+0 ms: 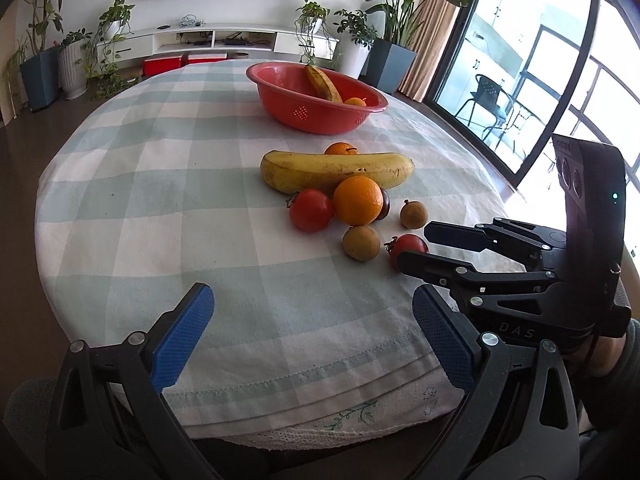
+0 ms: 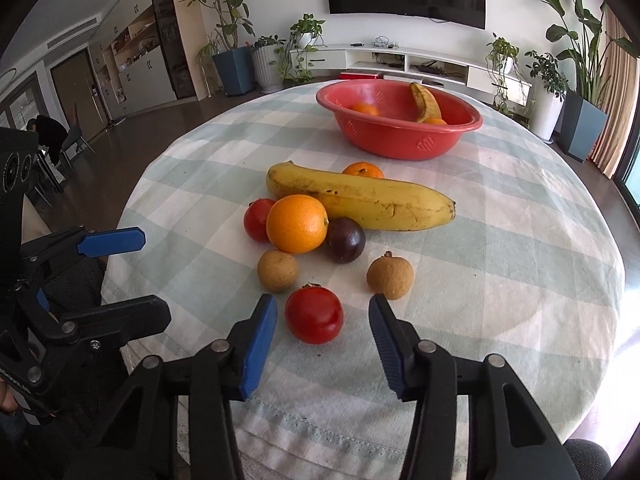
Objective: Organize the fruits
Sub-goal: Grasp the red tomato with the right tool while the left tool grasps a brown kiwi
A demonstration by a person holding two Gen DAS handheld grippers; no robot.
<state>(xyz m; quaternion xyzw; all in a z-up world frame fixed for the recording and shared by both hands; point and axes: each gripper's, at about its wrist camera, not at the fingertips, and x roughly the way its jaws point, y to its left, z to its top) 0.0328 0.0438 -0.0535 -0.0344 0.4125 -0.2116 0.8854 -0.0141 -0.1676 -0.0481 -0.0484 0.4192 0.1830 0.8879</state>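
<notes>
Right gripper straddles a red tomato without touching it, jaws partly apart; left gripper gapes wide and empty over the checked tablecloth.

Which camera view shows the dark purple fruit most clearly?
The right wrist view: the purple fruit lies almost fully visible beside the big orange. In the left wrist view only its dark edge shows behind that orange.

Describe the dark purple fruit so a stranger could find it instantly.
Start at the red basin, then come toward the near edge to the long banana lying on the checked cloth. The purple fruit sits against the banana's near side, touching the big orange. It is the only dark, glossy ball there.
</notes>
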